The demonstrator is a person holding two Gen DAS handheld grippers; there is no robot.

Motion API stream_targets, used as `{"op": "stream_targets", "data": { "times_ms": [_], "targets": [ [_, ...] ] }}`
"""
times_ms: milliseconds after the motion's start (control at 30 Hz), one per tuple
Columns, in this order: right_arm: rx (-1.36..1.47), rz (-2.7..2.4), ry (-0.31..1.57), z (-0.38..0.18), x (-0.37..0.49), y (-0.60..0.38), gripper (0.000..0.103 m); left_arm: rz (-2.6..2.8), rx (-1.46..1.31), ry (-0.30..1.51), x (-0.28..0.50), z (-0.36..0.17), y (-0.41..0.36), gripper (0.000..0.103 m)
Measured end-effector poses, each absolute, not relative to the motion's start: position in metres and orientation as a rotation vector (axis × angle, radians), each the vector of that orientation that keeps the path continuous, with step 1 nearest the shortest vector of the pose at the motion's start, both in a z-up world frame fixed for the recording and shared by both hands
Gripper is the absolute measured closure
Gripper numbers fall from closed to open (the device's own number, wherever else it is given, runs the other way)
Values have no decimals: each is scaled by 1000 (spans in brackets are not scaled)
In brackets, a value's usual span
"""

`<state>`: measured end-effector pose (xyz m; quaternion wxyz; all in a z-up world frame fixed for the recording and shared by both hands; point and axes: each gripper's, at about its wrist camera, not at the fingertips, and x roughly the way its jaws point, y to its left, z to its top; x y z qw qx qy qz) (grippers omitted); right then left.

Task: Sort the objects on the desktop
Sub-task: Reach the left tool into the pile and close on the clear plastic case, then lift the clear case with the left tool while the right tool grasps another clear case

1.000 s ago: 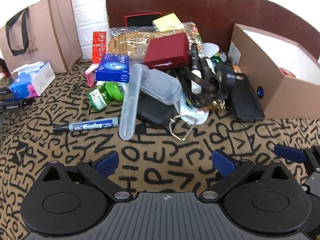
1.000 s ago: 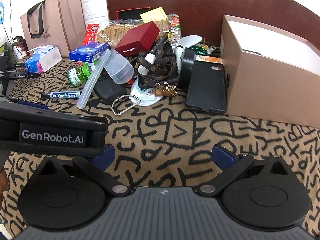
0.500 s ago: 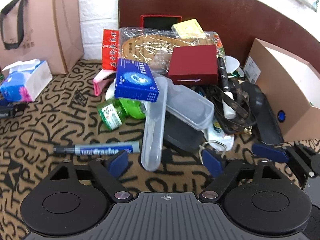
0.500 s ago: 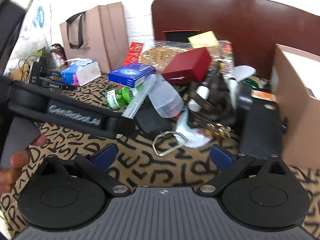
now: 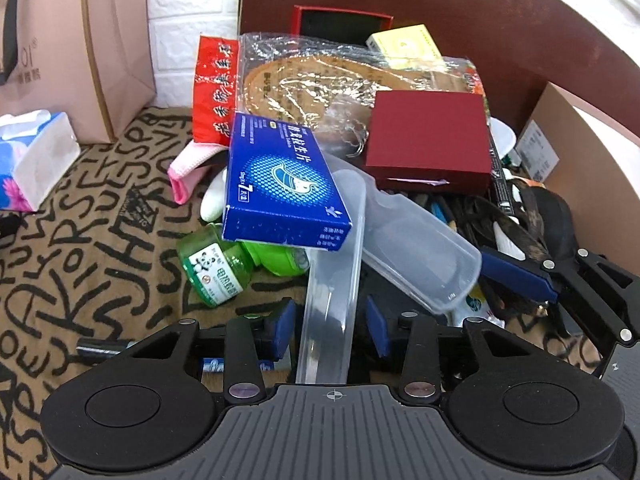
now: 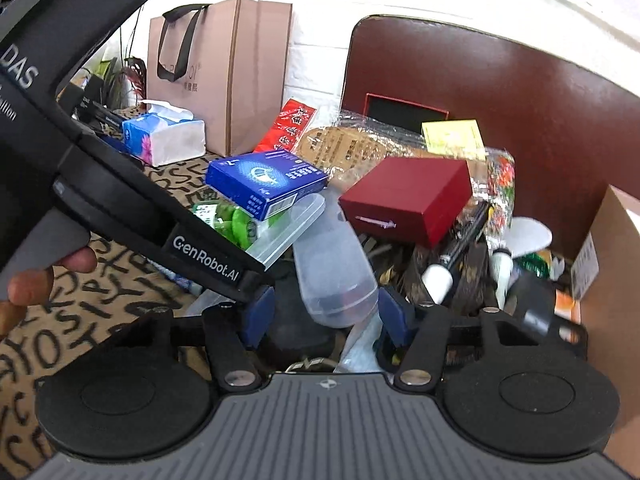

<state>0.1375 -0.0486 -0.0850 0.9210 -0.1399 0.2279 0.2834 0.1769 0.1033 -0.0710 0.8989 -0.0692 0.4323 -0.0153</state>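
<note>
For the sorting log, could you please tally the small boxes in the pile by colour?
Blue: 1, the medicine box
Red: 2, the closed gift box and the open box behind it
Yellow: 1, the yellow box
Total: 4

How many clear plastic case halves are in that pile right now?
2. The long clear lid lies between the left hand-held gripper fingers, under the blue box. The rounded clear tray lies right of it. More may be hidden.
</note>
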Motion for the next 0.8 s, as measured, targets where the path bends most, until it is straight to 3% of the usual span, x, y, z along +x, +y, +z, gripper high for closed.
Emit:
{"op": "stream_targets", "data": {
  "times_ms": [100,167,300,800],
  "targets": [
    [-311,585,456,-89,143,-44,43,-42,-148,883,183,-74,104,53],
    [-317,579,449,-90,144,-43,50,-47,-134,882,186,-73,102,67],
    [-310,572,443,-91,144,-43,52,-42,-90,876,183,-72,96,79],
    [-254,502,528,-75,74,-90,53,-137,-102,947,114,-62,45,79]
  ]
}}
